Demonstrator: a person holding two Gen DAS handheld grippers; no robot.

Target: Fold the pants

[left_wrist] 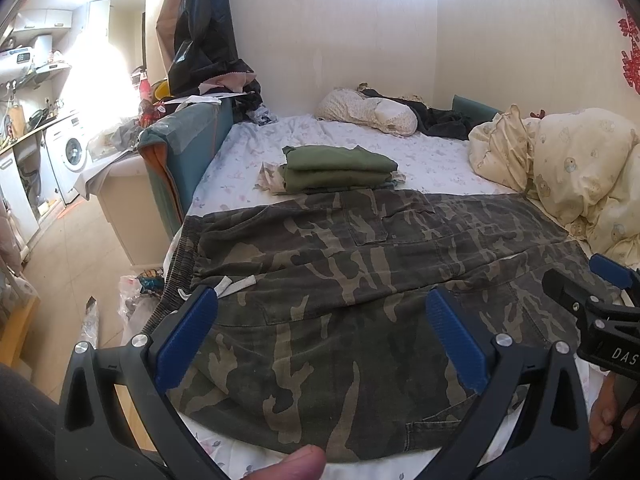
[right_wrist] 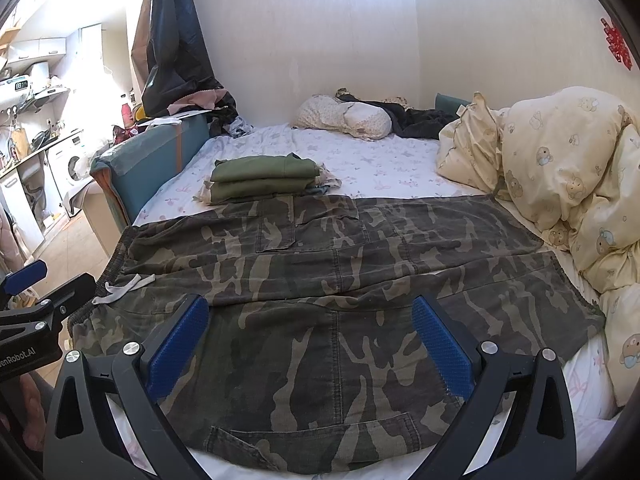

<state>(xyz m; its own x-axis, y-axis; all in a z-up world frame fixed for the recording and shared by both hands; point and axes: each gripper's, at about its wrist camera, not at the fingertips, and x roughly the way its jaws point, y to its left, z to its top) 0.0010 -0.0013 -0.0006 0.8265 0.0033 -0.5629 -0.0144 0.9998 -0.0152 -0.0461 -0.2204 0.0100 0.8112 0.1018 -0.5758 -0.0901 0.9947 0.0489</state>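
Note:
Camouflage pants lie spread flat across the near part of the bed, waistband with a white drawstring at the left, legs running right. They also show in the right wrist view. My left gripper is open and empty, hovering over the pants near the waist. My right gripper is open and empty above the middle of the pants. The right gripper shows at the right edge of the left wrist view; the left gripper shows at the left edge of the right wrist view.
A stack of folded green clothes lies on the floral sheet behind the pants. A cream duvet is bunched at the right. A pillow and dark clothes lie by the wall. The bed's left edge drops to the floor.

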